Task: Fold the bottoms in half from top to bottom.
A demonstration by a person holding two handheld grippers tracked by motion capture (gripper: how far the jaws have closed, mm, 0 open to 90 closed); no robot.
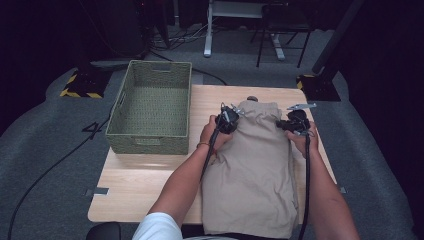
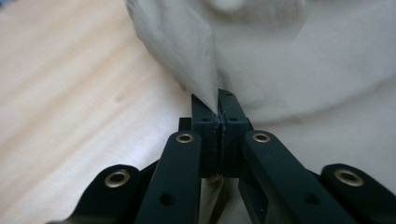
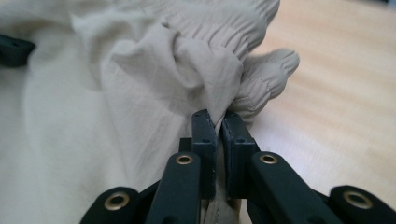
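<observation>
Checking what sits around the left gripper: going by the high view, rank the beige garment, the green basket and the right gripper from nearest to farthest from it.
1. Beige garment: pinched in the left gripper, at its left edge.
2. Right gripper: across the garment, on its right edge.
3. Green basket: to the left; its near wall ranks close to the right gripper, hard to call.

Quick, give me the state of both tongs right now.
Left tongs: closed, pinching the beige garment at its far left edge.
Right tongs: closed, pinching the same garment at its far right edge.
</observation>
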